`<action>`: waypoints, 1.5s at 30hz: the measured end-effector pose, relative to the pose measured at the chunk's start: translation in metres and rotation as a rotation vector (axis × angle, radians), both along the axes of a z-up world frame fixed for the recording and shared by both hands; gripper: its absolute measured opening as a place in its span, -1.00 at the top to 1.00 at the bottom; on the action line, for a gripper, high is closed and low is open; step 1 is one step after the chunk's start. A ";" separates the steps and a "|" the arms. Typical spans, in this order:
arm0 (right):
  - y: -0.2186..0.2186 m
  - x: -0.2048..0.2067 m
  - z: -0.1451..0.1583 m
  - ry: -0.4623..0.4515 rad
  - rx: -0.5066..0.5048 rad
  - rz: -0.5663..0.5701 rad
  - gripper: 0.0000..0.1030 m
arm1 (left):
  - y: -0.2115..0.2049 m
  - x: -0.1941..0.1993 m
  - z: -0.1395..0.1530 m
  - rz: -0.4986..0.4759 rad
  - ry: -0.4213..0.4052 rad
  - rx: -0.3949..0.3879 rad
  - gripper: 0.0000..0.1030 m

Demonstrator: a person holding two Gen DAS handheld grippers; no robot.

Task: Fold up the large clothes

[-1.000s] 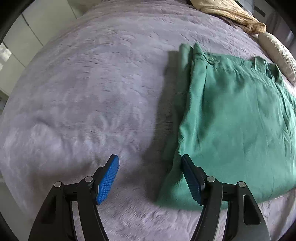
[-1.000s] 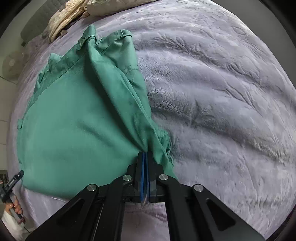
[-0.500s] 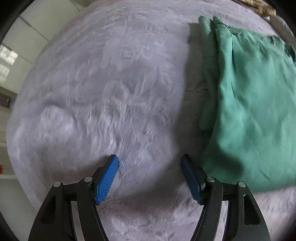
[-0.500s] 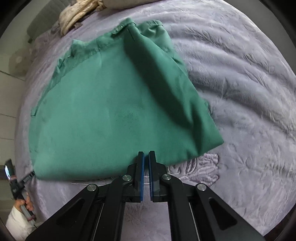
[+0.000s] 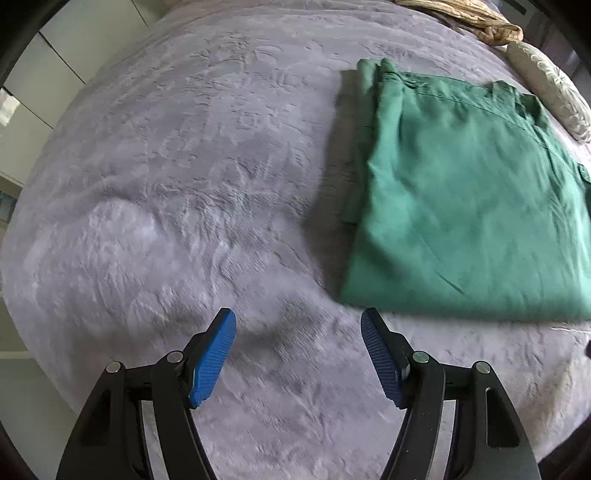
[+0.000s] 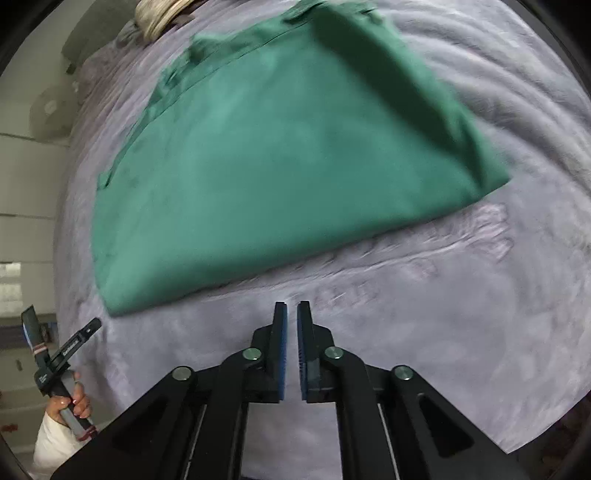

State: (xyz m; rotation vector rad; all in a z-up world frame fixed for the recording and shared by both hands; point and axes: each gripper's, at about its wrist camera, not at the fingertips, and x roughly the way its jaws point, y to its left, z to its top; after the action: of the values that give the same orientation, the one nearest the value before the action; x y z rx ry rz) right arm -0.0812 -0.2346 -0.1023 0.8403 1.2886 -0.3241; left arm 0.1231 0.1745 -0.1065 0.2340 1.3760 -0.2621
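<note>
— Where the left tool (image 5: 298, 325) hangs over the bed (image 5: 177, 192), what does its camera show, from left to right?

— First the grey plush bedspread, bare under the tool. The tool is released: its two blue pads (image 5: 212, 363) stand wide apart with nothing between them. To the right lies the green garment (image 5: 461, 206), folded flat into a rough rectangle, its near edge just beyond the right pad and not touching it. Its left side shows stacked folds with a dark shadow beside them. At the far right a cream pillow (image 5: 550, 88) rests near the garment's far corner, and a tan bundle of cloth (image 5: 469, 16) lies at the top edge.

— And the right-hand camera, in the same order?

— At the lower left a person's hand (image 6: 70, 404) grips the handle of the other device. Next comes the green garment (image 6: 280, 158), spread across the bed (image 6: 461, 350), somewhat blurred; a band with seams runs along its far left edge. The right tool (image 6: 291, 312) sits low in the middle, short of the garment's near edge and apart from it. Its blue pads (image 6: 281, 347) are nearly together, with only a narrow slit between them, and they grasp nothing. Right of that is rippled grey bedspread only.
</note>
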 end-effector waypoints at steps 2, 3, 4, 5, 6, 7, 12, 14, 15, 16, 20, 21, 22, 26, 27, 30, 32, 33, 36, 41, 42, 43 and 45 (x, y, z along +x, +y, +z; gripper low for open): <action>0.012 0.007 0.003 -0.001 0.004 0.016 -0.09 | -0.001 -0.004 0.003 -0.004 0.005 -0.015 -0.41; 0.017 0.013 0.004 -0.006 0.001 0.026 -0.19 | -0.003 -0.011 0.006 -0.004 0.004 -0.014 -0.74; 0.023 0.018 0.006 -0.010 0.000 0.039 -0.19 | -0.003 -0.010 0.008 -0.003 0.000 -0.015 -1.00; 0.029 0.021 0.007 -0.010 0.004 0.051 -0.19 | -0.001 -0.013 0.011 -0.002 -0.014 -0.018 -1.00; 0.035 0.023 0.009 -0.010 0.005 0.060 -0.19 | -0.001 -0.014 0.014 -0.008 -0.022 -0.025 -1.00; 0.038 0.025 0.010 -0.009 0.006 0.067 -0.19 | -0.002 -0.015 0.015 -0.012 -0.021 -0.028 -1.00; 0.055 0.035 0.013 -0.005 0.009 0.090 -0.38 | 0.002 -0.017 0.019 -0.025 -0.008 -0.045 -1.00; 0.060 0.038 0.015 -0.004 0.010 0.100 -0.46 | 0.003 -0.019 0.019 -0.032 -0.006 -0.038 -1.00; 0.064 0.040 0.016 -0.008 0.013 0.109 -0.57 | 0.003 -0.020 0.020 -0.038 -0.001 -0.033 -1.00; 0.068 0.042 0.017 -0.015 0.018 0.121 -0.61 | 0.005 -0.019 0.019 -0.040 0.001 -0.031 -1.00; 0.083 0.051 0.018 -0.020 0.018 0.153 -0.70 | 0.009 -0.017 0.019 -0.046 0.005 -0.032 -1.00; 0.086 0.051 0.019 -0.027 0.021 0.156 -0.95 | 0.010 -0.016 0.019 -0.048 0.004 -0.033 -1.00; 0.089 0.052 0.019 -0.036 0.029 0.158 -0.99 | 0.010 -0.017 0.019 -0.044 0.001 -0.029 -1.00; 0.101 0.055 0.016 -0.055 0.100 0.168 -0.99 | 0.015 -0.013 0.015 -0.044 -0.001 -0.019 -1.00; 0.104 0.055 0.014 -0.056 0.119 0.166 -0.99 | 0.017 -0.011 0.014 -0.047 0.002 -0.021 -1.00; 0.110 0.054 0.007 -0.058 0.181 0.147 -0.99 | 0.019 -0.009 0.008 -0.064 0.028 -0.034 -1.00; 0.114 0.052 0.004 -0.061 0.209 0.130 -0.99 | 0.019 -0.010 0.007 -0.071 0.035 -0.039 -1.00; 0.116 0.051 0.002 -0.063 0.218 0.117 -0.99 | 0.019 -0.009 0.005 -0.078 0.041 -0.047 -1.00; 0.116 0.049 0.000 -0.097 0.238 0.063 -0.99 | 0.018 -0.008 0.003 -0.095 0.044 -0.060 -1.00; 0.116 0.051 -0.009 -0.111 0.315 -0.011 -0.99 | 0.016 -0.005 -0.001 -0.113 0.045 -0.064 -1.00; 0.117 0.052 -0.013 -0.106 0.344 -0.025 -0.99 | 0.015 -0.004 -0.002 -0.115 0.045 -0.065 -1.00; 0.117 0.052 -0.016 -0.107 0.369 -0.038 -0.99 | 0.015 0.000 -0.003 -0.115 0.047 -0.066 -1.00; 0.116 0.052 -0.023 -0.117 0.410 -0.078 -0.99 | 0.015 0.004 -0.005 -0.115 0.047 -0.071 -1.00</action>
State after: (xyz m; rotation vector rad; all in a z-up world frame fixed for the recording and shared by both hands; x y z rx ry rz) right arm -0.0290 -0.1189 -0.1255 1.2397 1.2325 -0.0682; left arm 0.1268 0.1898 -0.1113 0.2494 1.3993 -0.4140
